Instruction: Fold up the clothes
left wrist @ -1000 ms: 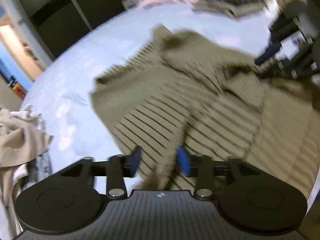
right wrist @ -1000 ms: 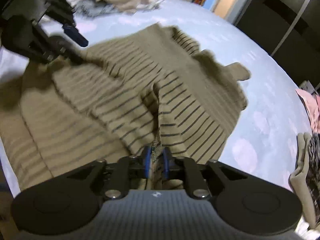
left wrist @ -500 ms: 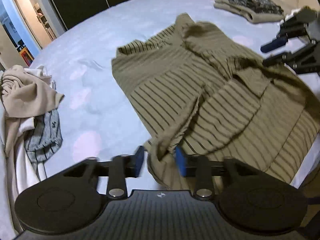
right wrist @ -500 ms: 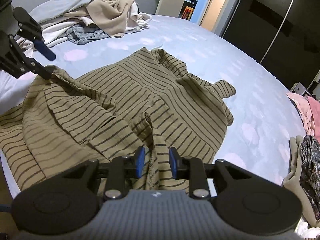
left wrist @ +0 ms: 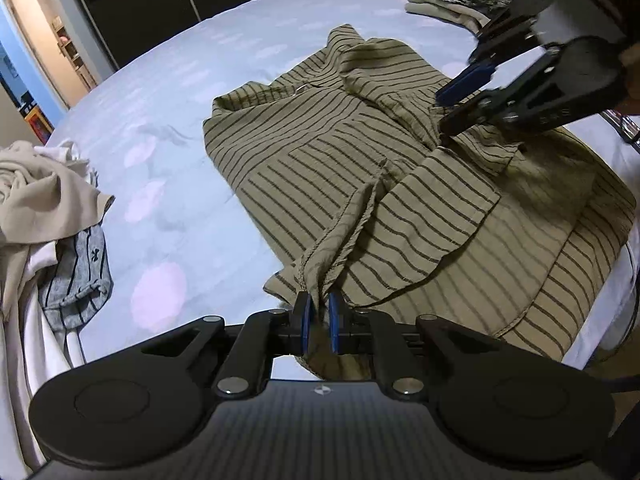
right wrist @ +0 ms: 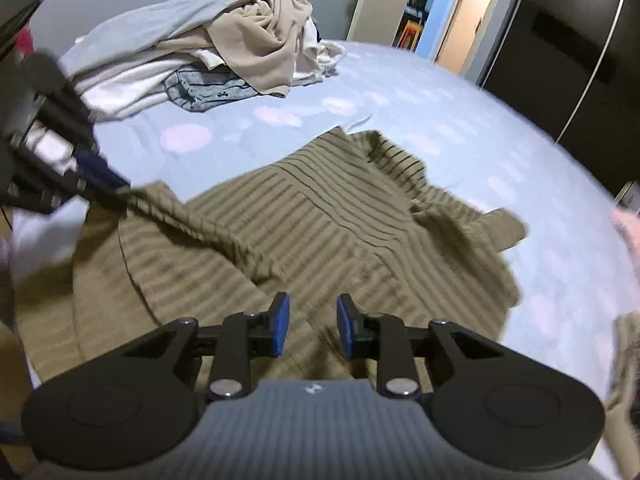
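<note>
Laundry point(left wrist: 44, 216) sits heaped at the bed's point(left wrist: 168, 128) left edge. Mid-bed lies the olive striped shirt point(left wrist: 328, 168), rumpled and half spread. The left gripper point(left wrist: 319, 320) is closing its jaws on a bunched ridge of the shirt's near hem. The right gripper point(right wrist: 313, 328) hovers over the cloth, jaws narrowly apart and empty. Being thin, limp and light, the fabric will probably sag and drag; hems or corners look like the safest holds.
</note>
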